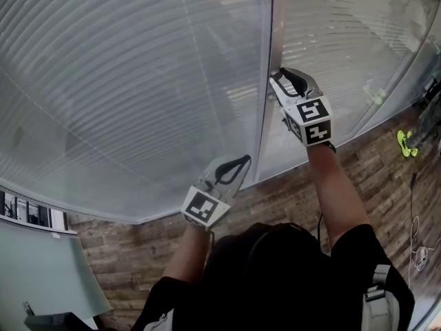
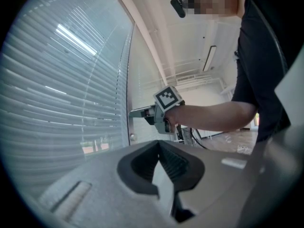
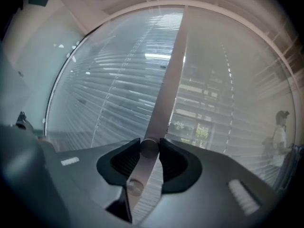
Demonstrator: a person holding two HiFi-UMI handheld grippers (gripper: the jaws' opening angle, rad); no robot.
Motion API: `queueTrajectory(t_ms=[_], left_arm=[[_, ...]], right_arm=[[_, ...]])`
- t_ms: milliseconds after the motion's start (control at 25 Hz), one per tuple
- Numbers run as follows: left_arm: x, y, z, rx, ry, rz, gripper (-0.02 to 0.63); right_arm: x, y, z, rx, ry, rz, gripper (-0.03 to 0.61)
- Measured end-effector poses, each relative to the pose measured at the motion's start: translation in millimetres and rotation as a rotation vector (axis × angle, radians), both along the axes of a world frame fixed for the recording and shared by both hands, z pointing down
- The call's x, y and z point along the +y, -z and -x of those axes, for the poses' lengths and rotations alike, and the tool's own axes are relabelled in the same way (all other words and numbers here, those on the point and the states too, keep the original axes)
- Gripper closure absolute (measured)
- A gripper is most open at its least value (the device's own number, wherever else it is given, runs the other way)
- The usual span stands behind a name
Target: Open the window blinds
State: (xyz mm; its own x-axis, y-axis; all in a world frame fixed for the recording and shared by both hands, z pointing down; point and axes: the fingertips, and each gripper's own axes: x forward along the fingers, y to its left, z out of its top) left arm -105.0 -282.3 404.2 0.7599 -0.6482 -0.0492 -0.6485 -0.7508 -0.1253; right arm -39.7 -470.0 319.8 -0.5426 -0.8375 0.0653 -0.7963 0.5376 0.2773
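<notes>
Currently the window blinds (image 1: 124, 81) hang lowered over two panes, split by an upright frame post (image 1: 265, 116). On the left pane the slats lie nearly flat against the glass. On the right pane they seem tipped a little, since greenery shows between them in the right gripper view, though the glare makes this hard to judge.

The right gripper (image 1: 279, 74) is held level and reaches to the post. Its jaws are clamped on a small round knob (image 3: 148, 147) fixed to the post, with one pad pressing on each side. A second small knob (image 3: 134, 187) sits on the same post, closer to the camera and clear of the pads.

The left gripper (image 1: 241, 163) hangs lower, just beside the post and apart from the blinds. Its jaws are closed tip to tip, with nothing between them.
</notes>
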Motion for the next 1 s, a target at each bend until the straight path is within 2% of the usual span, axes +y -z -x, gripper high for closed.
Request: queueTrajectory(t_ms=[160,520,640,720,880,1000], left_arm=[[1,-1,4,-0.002,0.001,0.007,0.609],[2,-3,8,-0.017,-0.012,-0.003,0.611],[5,-1,8,-0.027,-0.026,0.025,0.609],[7,-3,10,-0.031,-0.03,0.035,0.609],[6,-4,16,-0.032,-0.031,0.032,0.609],[6,-6,18,-0.034,-0.04,0.019,0.61]], right_arm=[[-1,3,-2,-0.185,0.026,0.084,0.446],[-1,4,-5,-0.392,0.011,0.165,0.446],[-1,5,-7,-0.497,0.012,0.201,0.446],[-1,4,-7,-0.506,0.002,0.197,0.446],[-1,3,-6,-0.429,-0.028,0.155,0.446],[-1,3,-6,-0.421,-0.039,0.151,0.446]])
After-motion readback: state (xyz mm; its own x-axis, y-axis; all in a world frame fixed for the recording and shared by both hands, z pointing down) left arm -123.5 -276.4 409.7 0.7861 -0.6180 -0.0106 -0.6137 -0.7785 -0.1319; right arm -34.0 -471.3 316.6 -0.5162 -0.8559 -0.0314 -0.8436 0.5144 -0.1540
